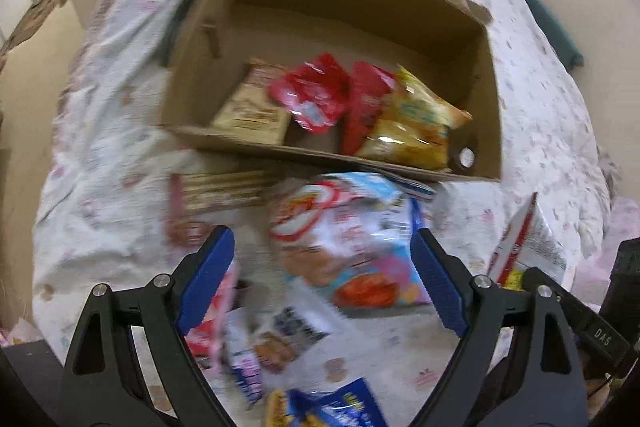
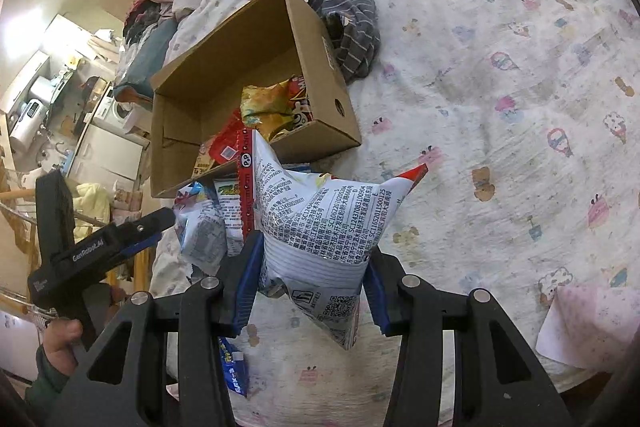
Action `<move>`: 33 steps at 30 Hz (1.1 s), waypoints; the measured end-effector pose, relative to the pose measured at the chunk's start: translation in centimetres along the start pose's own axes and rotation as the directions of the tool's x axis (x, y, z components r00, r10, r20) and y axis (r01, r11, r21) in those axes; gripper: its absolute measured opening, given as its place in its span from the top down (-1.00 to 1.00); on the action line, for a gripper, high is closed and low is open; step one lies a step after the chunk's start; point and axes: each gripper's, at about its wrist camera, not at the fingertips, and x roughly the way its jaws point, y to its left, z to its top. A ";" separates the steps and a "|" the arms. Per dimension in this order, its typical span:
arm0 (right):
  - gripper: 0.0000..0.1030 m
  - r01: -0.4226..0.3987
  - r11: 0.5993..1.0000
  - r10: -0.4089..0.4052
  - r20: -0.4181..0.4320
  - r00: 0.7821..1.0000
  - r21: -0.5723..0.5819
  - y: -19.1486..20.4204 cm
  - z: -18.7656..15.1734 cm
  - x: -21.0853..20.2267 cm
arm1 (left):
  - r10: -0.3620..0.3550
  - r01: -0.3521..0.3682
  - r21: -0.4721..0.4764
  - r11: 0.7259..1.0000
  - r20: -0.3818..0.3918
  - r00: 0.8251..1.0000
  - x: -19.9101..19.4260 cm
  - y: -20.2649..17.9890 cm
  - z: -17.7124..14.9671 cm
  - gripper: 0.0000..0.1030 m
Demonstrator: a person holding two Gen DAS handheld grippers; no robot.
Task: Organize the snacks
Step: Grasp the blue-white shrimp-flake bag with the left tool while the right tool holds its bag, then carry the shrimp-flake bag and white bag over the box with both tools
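Note:
An open cardboard box point(image 1: 492, 99) lies on a bed with a patterned sheet point(image 2: 500, 107). It holds a beige packet point(image 1: 252, 111), red packets point(image 1: 316, 95) and a yellow bag point(image 1: 412, 123). My left gripper point(image 1: 322, 233) hangs open over loose snacks in front of the box, and a white, blue and pink bag point(image 1: 348, 247) lies below its spread fingers. My right gripper point(image 2: 312, 259) is shut on a puffy white bag with black print point(image 2: 320, 223), lifted above the sheet near the box point(image 2: 320, 107). That bag point(image 1: 524, 247) also shows at the right of the left wrist view.
More packets lie on the sheet: a flat beige pack point(image 1: 224, 187), a pink one point(image 1: 208, 327) and a blue one point(image 1: 332, 407). A grey striped cloth point(image 2: 352, 27) is bunched behind the box. A hand point(image 2: 60, 343) holds the left gripper point(image 2: 100, 247) off the bed's edge.

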 end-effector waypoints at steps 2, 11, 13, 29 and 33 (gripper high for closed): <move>0.06 0.002 1.000 -0.002 0.001 1.000 0.002 -0.1 0.0 0.0 | 0.009 -0.008 0.035 0.999 -0.045 0.999 1.5 -1.2 0.0 -0.70; 0.06 -0.002 1.000 0.002 -0.013 1.000 -0.005 0.5 0.1 0.7 | -0.006 0.006 0.008 1.000 -0.112 0.994 3.7 -0.5 -0.7 -0.28; 0.06 -0.004 1.000 0.004 -0.017 1.000 -0.015 0.7 0.1 0.9 | -0.005 0.009 0.043 0.999 -0.102 0.995 3.1 -0.9 -0.9 -0.05; 0.06 -0.035 0.997 0.034 -0.018 0.999 -0.062 2.7 -0.2 1.3 | 0.081 -0.091 0.085 0.992 0.117 0.990 -4.3 2.7 -2.0 0.11; 0.06 -0.055 0.996 0.054 -0.010 0.998 -0.073 3.4 -0.1 1.2 | 0.096 -0.110 0.087 0.990 0.148 0.984 -5.8 3.4 -2.1 0.11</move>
